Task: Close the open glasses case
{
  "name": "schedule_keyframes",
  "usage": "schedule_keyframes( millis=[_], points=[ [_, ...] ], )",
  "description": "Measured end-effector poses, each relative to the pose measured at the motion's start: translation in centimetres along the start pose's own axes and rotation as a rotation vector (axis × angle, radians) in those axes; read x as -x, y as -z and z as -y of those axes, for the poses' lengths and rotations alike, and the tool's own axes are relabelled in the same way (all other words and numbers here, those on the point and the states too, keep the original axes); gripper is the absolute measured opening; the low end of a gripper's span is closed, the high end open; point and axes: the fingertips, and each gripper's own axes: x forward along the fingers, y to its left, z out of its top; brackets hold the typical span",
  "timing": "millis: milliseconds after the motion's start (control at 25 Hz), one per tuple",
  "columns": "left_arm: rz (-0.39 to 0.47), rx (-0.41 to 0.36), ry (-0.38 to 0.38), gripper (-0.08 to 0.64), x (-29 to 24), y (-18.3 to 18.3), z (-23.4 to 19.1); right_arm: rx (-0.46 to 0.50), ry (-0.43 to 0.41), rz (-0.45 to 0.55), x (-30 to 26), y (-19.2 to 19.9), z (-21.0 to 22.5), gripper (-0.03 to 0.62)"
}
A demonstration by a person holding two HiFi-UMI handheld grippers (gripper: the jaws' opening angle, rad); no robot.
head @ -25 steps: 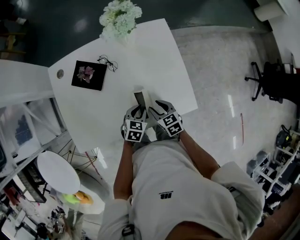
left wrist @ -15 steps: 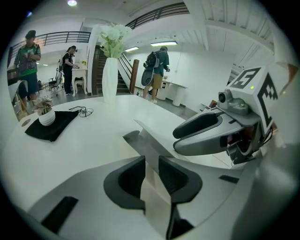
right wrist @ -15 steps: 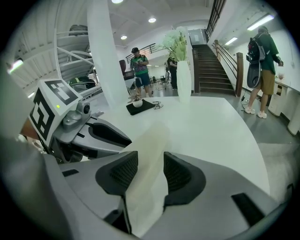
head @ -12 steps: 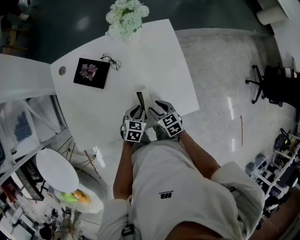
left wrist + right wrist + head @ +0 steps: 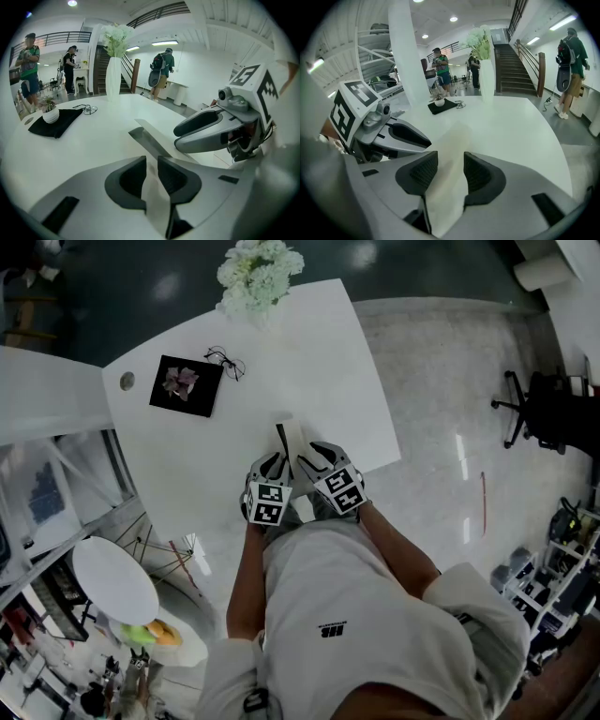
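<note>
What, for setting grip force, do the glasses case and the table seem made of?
Glasses case: thin flat panels with crisp folds, matte cream and grey faces; probably covered board or faux leather. Table: smooth, uniform white, slight sheen; likely laminate or painted board.

the glasses case [image 5: 289, 441] lay at the table's [image 5: 319, 362] near edge, with the left gripper [image 5: 277, 461] and right gripper [image 5: 306, 457] side by side on it (jaws pinching its flaps); far back left, glasses [image 5: 228, 363] sat between a mat [image 5: 186, 385] and a vase of flowers [image 5: 260, 273]
</note>
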Motion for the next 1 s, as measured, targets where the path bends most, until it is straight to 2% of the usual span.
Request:
schedule_keyframes(
  millis=[640, 1000],
  points=[
    [-0.015, 0.040, -0.027, 0.086, 0.2, 1.4, -1.3, 0.007, -0.011, -0.006, -1.0, 0.0, -1.0, 0.179],
    [-0.044, 0.023, -0.054, 0.078, 0.0, 2.4, -1.9, 0.018, -0.005, -0.004, -1.6, 0.0, -1.4, 0.190]
  ],
)
